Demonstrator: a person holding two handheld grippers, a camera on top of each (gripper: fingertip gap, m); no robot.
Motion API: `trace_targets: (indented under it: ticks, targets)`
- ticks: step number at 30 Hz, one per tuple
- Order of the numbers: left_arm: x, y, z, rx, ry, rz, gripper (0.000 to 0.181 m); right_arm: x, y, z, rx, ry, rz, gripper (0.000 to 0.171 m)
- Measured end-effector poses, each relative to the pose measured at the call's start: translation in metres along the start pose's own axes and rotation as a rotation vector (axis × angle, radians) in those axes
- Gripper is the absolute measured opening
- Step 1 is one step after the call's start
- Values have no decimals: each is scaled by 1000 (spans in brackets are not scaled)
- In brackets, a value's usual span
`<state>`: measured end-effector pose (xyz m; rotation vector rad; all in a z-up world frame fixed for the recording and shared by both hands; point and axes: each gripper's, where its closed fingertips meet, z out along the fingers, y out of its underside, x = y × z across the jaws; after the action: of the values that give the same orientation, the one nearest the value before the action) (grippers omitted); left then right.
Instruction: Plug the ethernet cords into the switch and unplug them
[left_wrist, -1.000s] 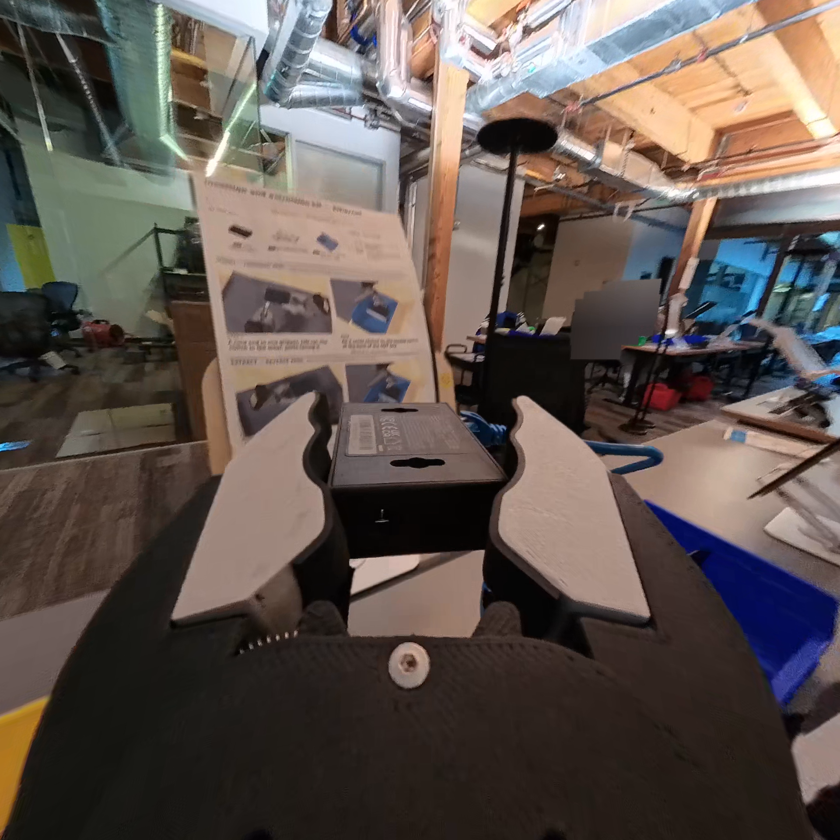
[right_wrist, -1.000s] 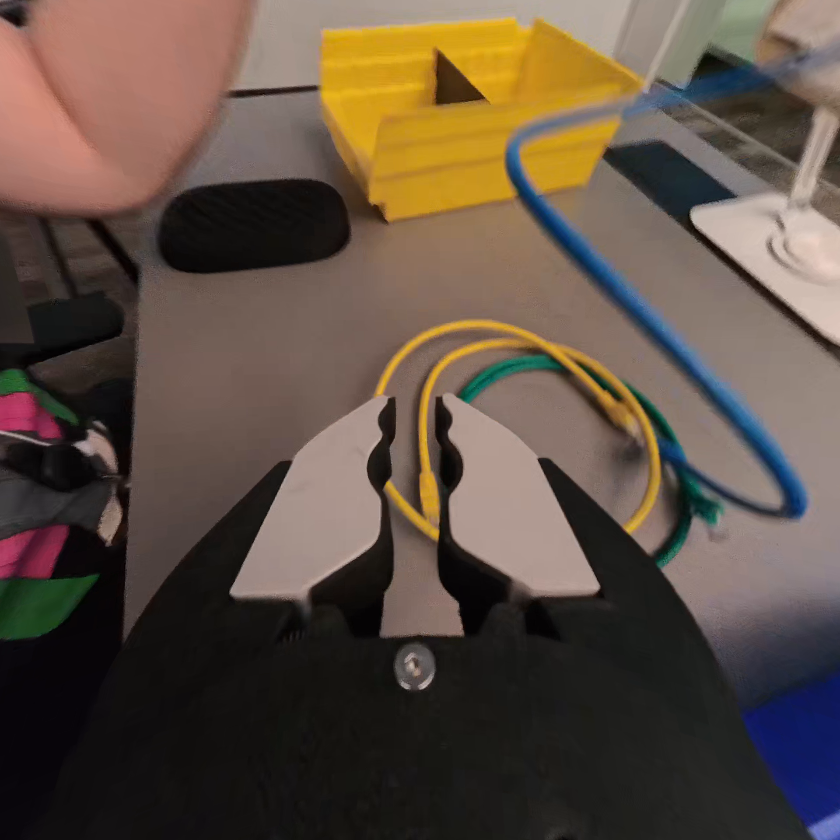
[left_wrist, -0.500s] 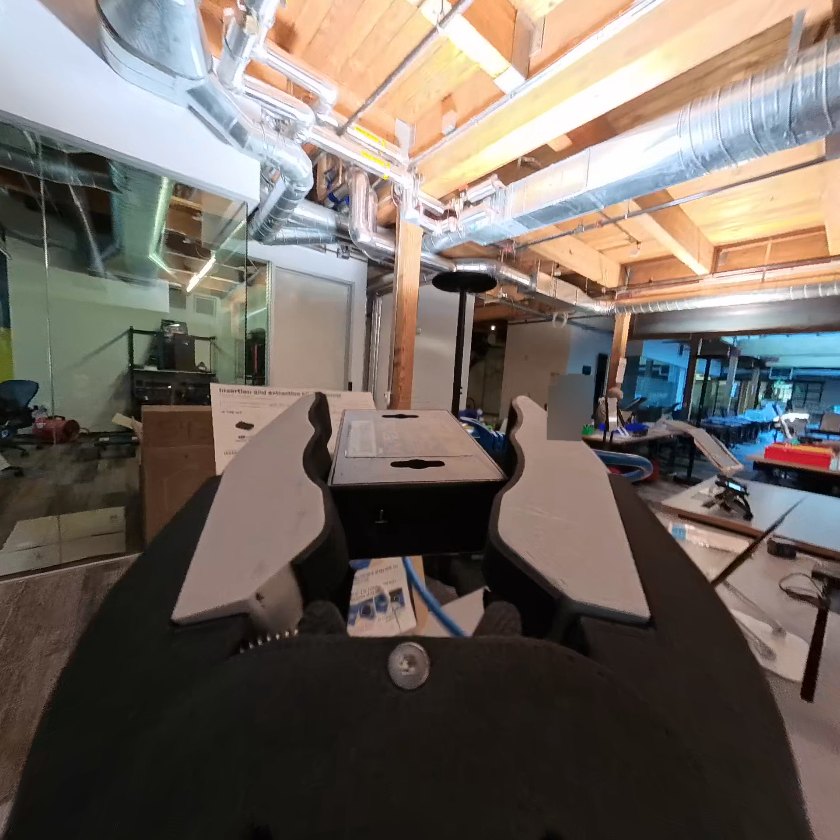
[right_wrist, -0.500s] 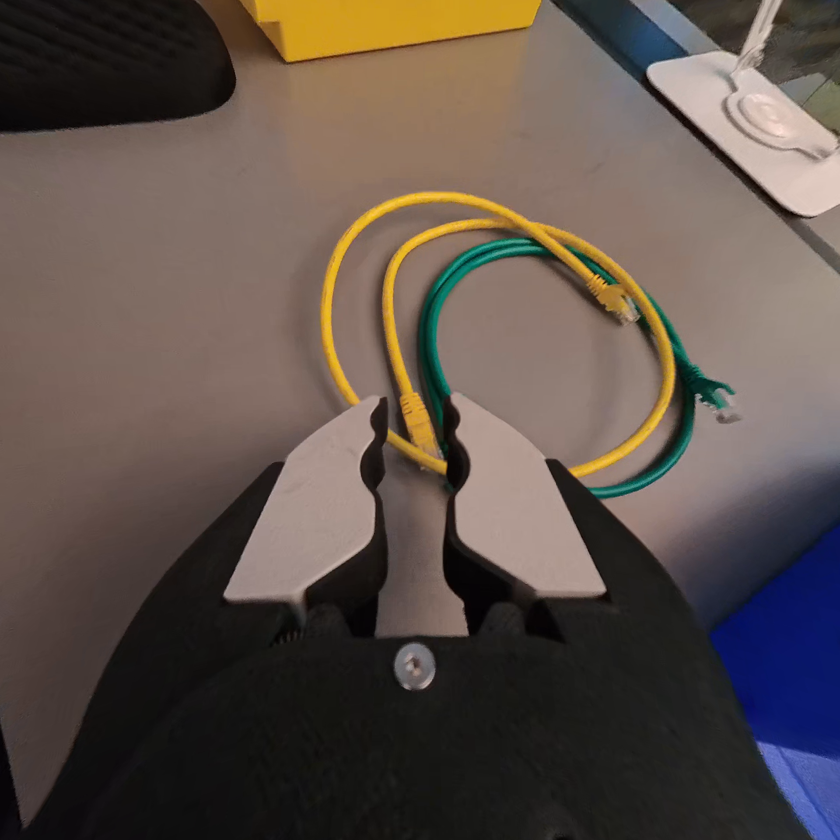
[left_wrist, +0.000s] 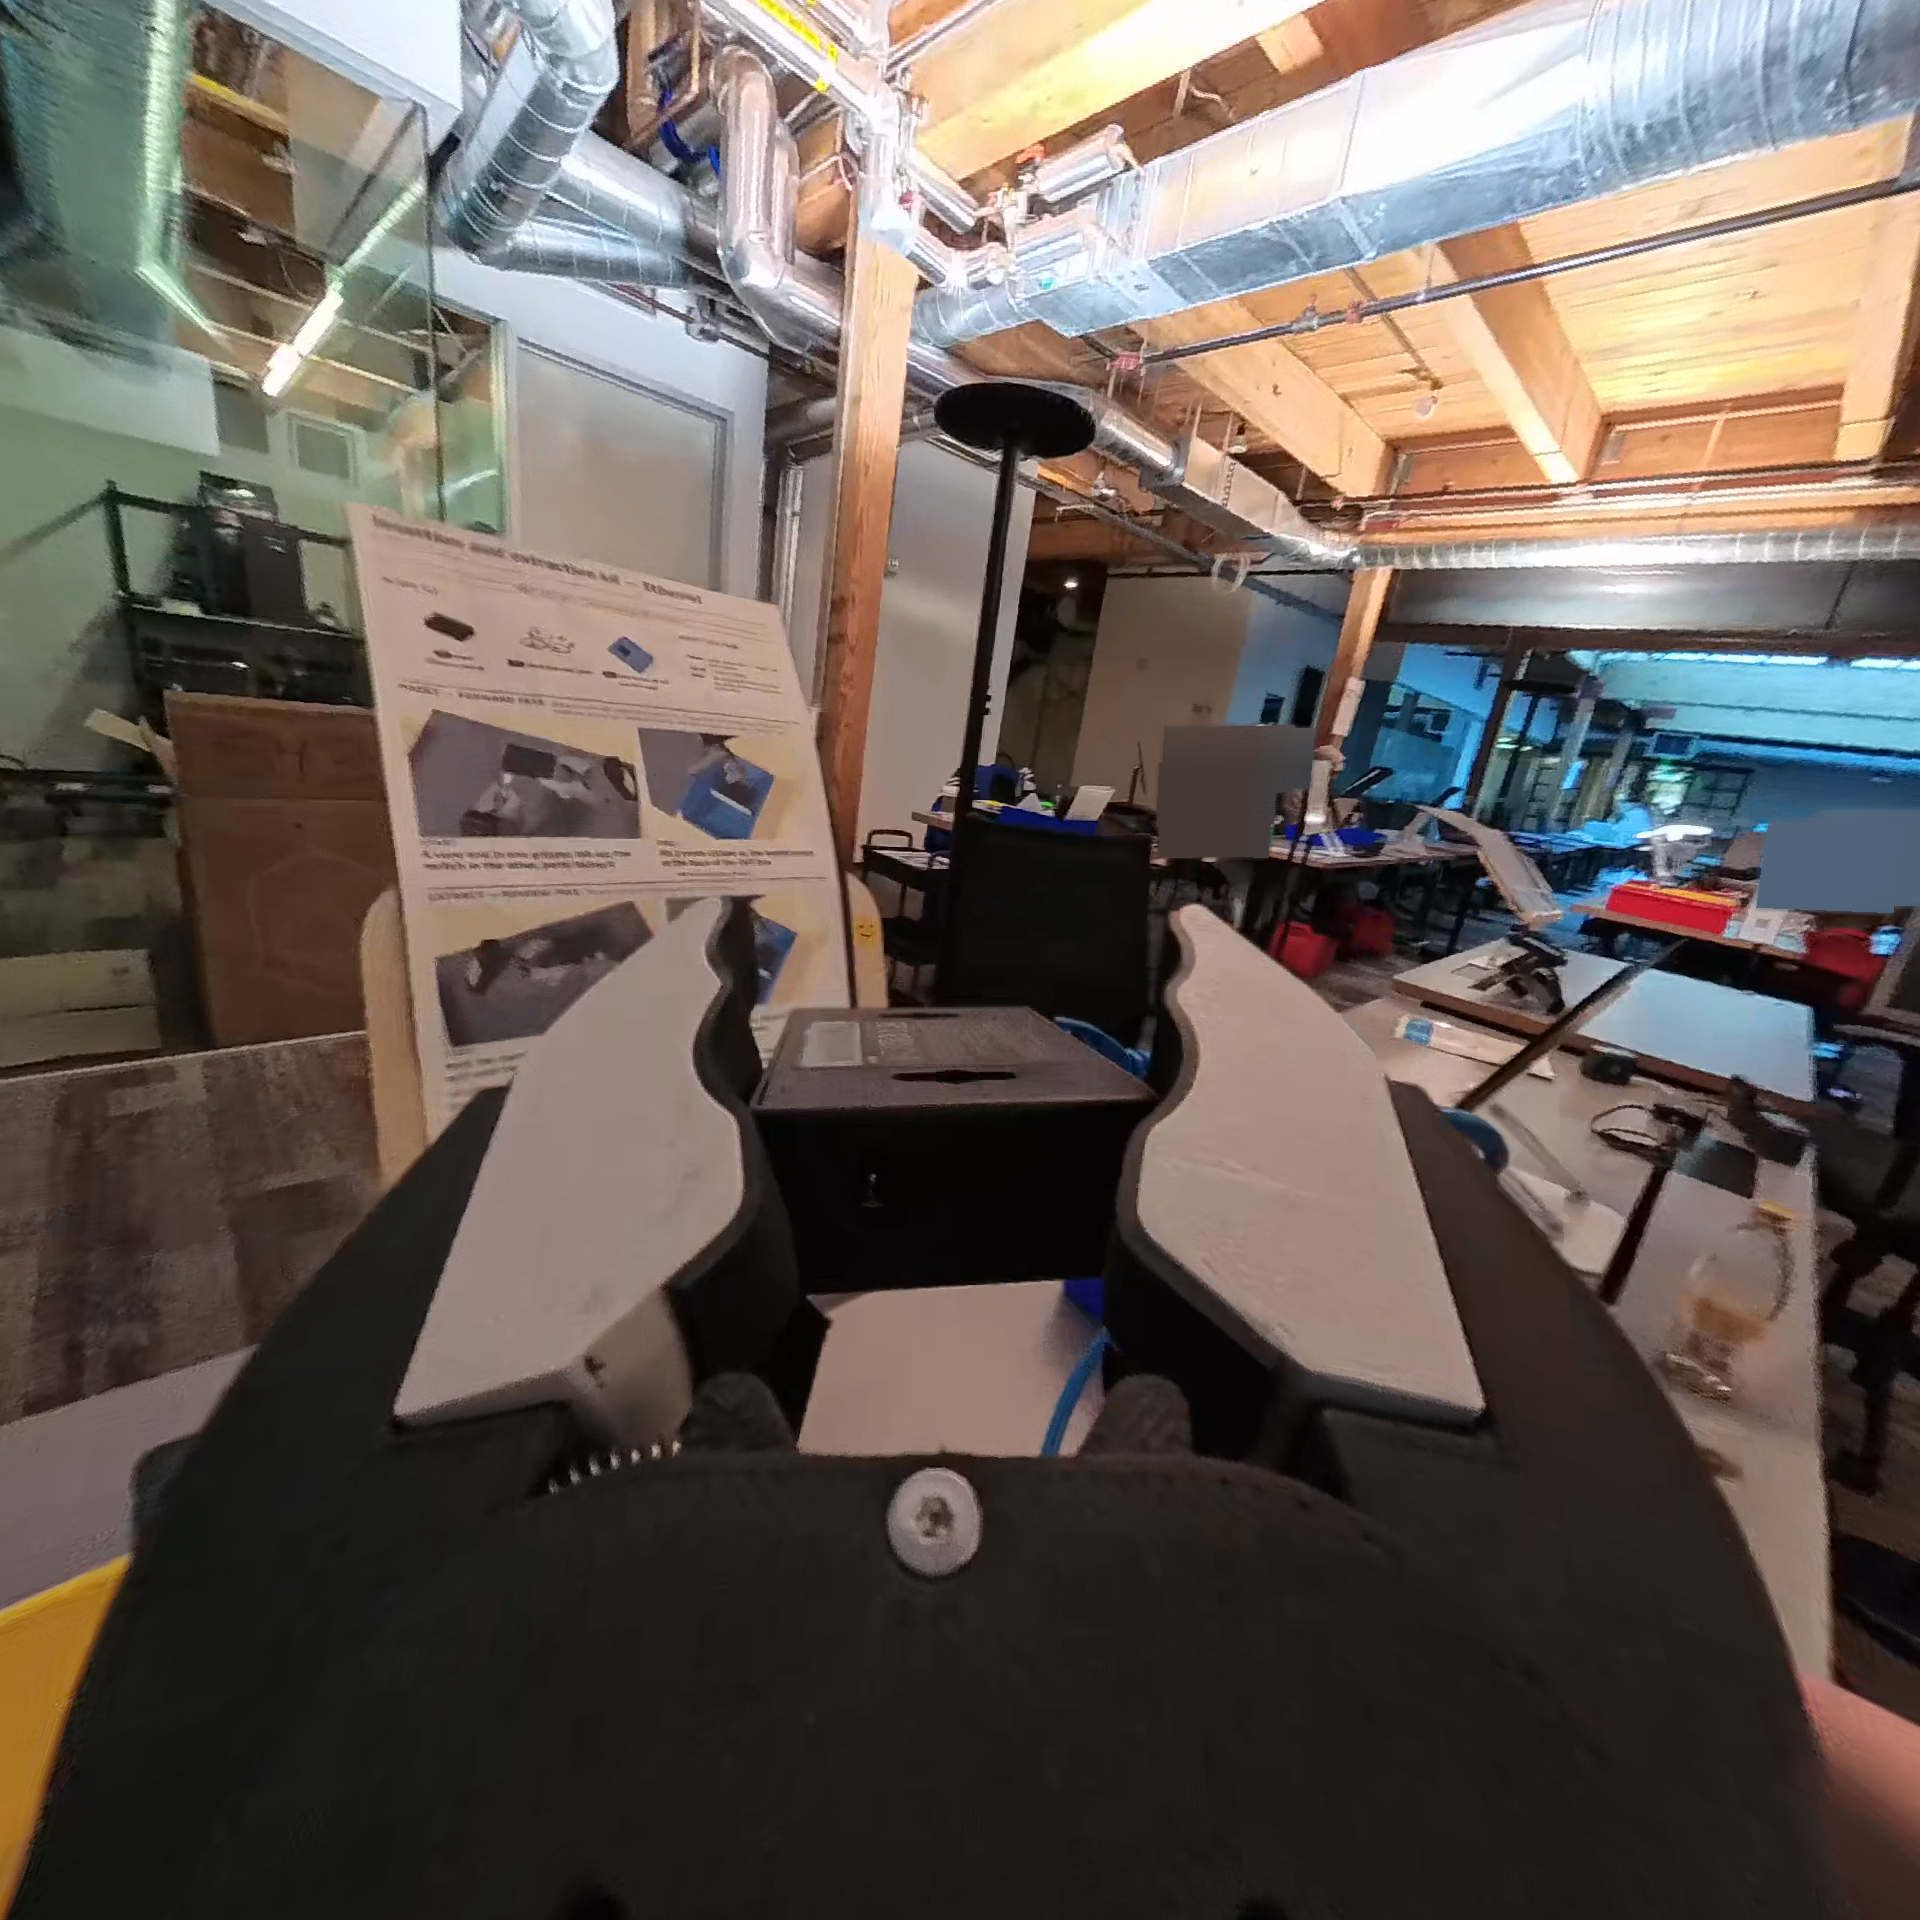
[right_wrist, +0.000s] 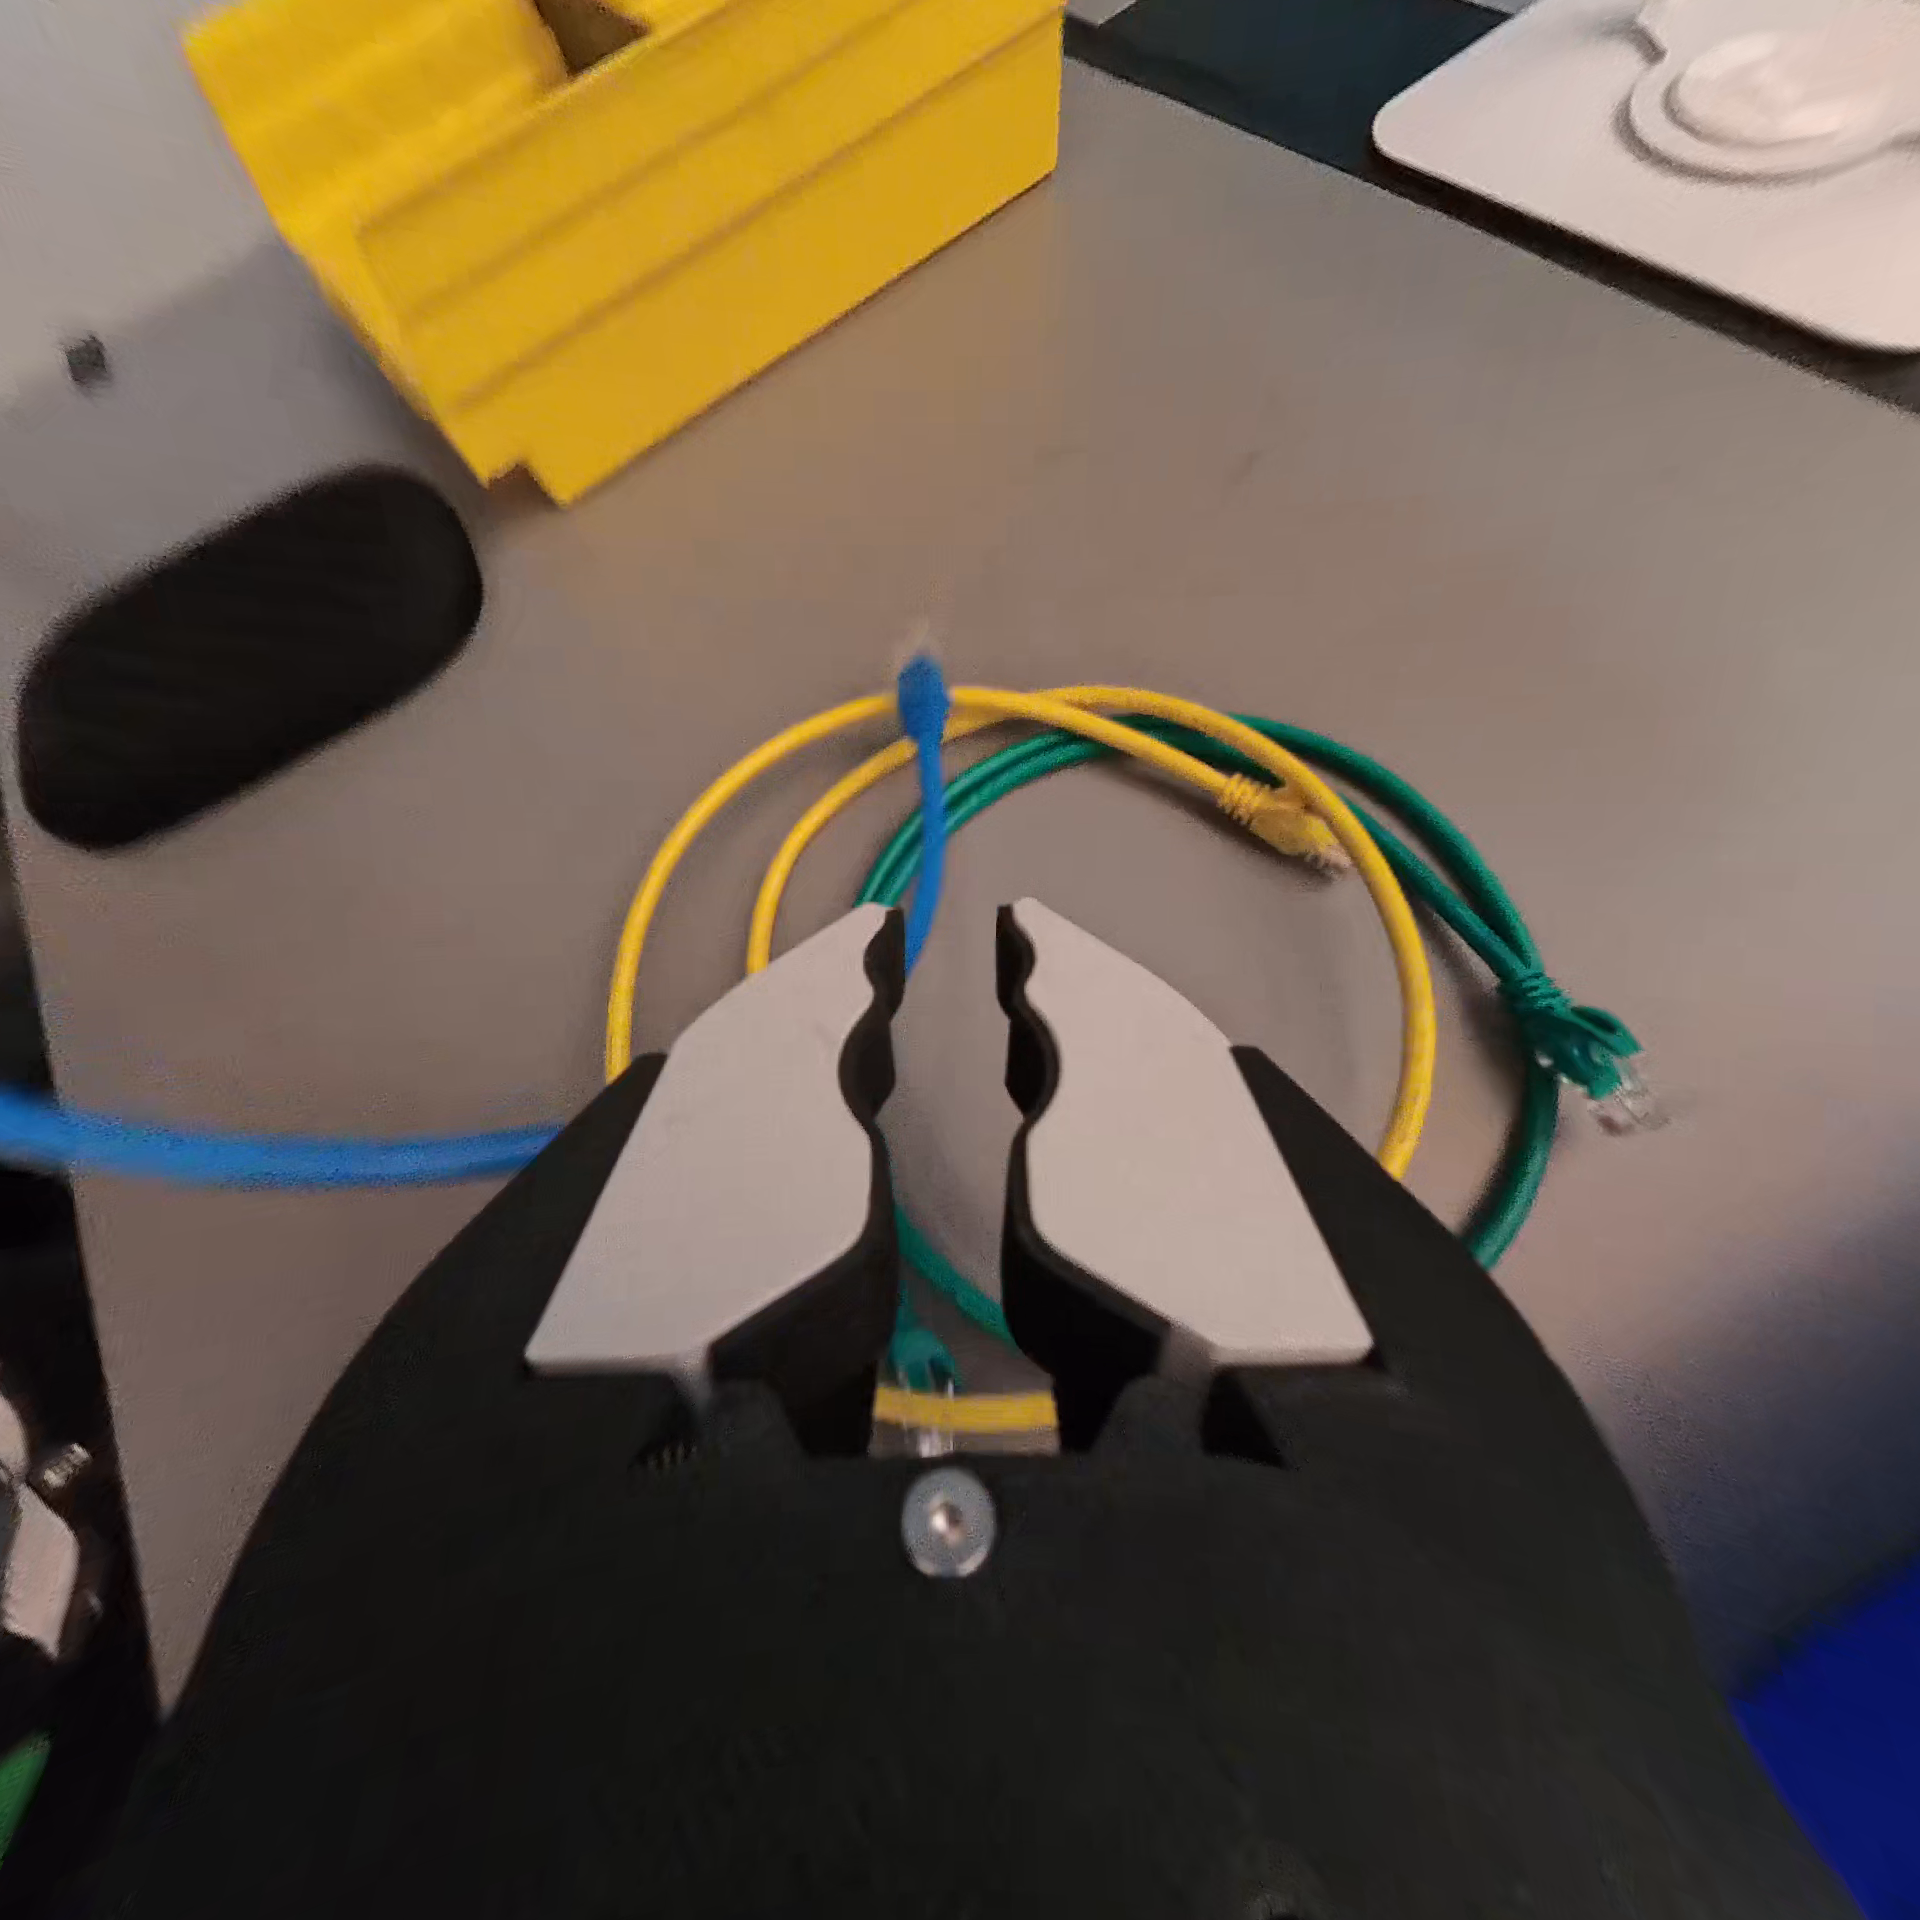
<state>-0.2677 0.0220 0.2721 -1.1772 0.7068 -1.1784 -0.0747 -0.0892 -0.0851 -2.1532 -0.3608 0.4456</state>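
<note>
Now above the cords, right gripper (right_wrist: 945, 914) gapes empty; left gripper (left_wrist: 945, 925) stays clamped on switch (left_wrist: 951, 1132)

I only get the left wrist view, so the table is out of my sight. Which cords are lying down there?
Observer: A yellow cord and a green cord lie coiled together on the grey table.
Operator: My left gripper is clamped on the switch. Is the right one holding a cord?
Observer: No. The right gripper is open above the coils; a blue cord passes by its fingers, unclamped.
Operator: Anything else nearby?
Observer: A yellow bin stands beyond the coils.
</note>
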Motion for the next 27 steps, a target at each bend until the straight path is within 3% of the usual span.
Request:
trace_targets:
  ticks: [7, 10, 13, 17, 22, 25, 27]
  targets:
    - [6, -3, -18, 39, 49, -33, 73, 37, 9, 41, -143, 128, 173, 16]
    - [15, -8, -26, 52, 66, -8, 73, 24, 0, 63, -124, 49, 196, 17]
    - [24, -6, -35, 32, 95, 10, 73, -2, -25, 76, -26, -81, -96, 20]
    - [27, 6, -46, -3, 65, 66, 73, -17, -26, 86, -79, -188, -443, 31]
    - [17, 52, -57, -90, -35, 146, 73, -9, -9, 110, -236, -224, -557, 31]
    - [13, 90, -63, -149, -68, 133, 72, 1, 1, 116, -344, -196, -583, 14]
    - [10, 115, -68, -183, -98, 138, 72, -3, -3, 110, -315, -214, -599, 9]
